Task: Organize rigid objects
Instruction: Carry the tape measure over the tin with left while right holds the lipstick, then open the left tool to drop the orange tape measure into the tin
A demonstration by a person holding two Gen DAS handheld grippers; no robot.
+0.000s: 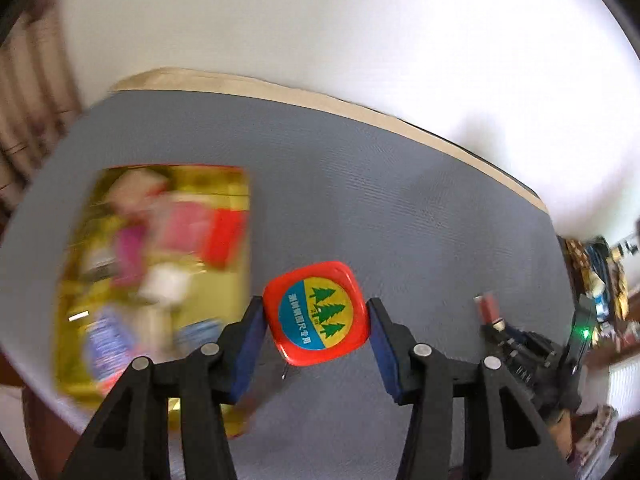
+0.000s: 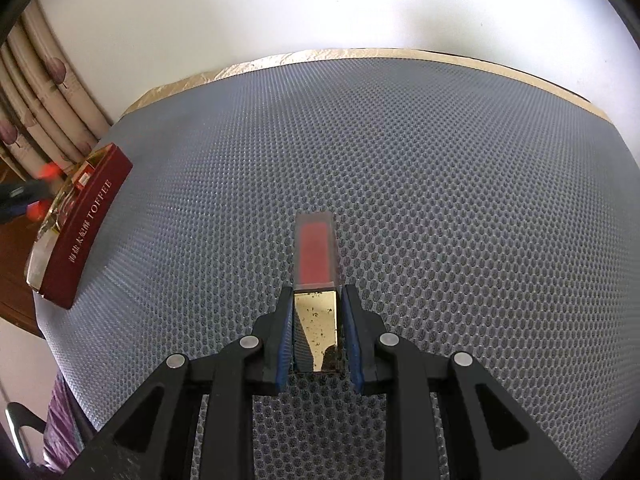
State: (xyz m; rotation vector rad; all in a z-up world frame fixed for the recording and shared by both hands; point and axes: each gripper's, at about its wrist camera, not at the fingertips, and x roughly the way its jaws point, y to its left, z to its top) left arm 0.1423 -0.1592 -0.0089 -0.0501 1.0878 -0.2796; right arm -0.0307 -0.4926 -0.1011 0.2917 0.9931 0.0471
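1. A white wall stood behind a desk covered with a grey honeycomb-mesh mat, a tan edge showing along its far side; patterned curtains hung at the left
2. One tape measure sat between the blue pads of the left tongs, pinched at its two sides: a red, rounded-square case with a round blue-and-yellow label
3. That label carried three green pine trees and a line of white Chinese characters on the blue half, too small to read with certainty
4. One lipstick was pinched by the right tongs: a scuffed gold square base pressed between the pads, with a clear cap over a red inner part pointing forward, low over the mat; whether it touched the mat could not be told
5. One open tin box rested on the mat at the desk's left edge, well apart from the lipstick; its dark red side read "TOFFEE" after several Chinese characters
6. From the left wrist view the box's gold interior lay just left of the tape measure, holding a blurred jumble of pink, red, white and blue items that could not be counted
7. The lipstick and the right tongs also showed at the right of the left wrist view
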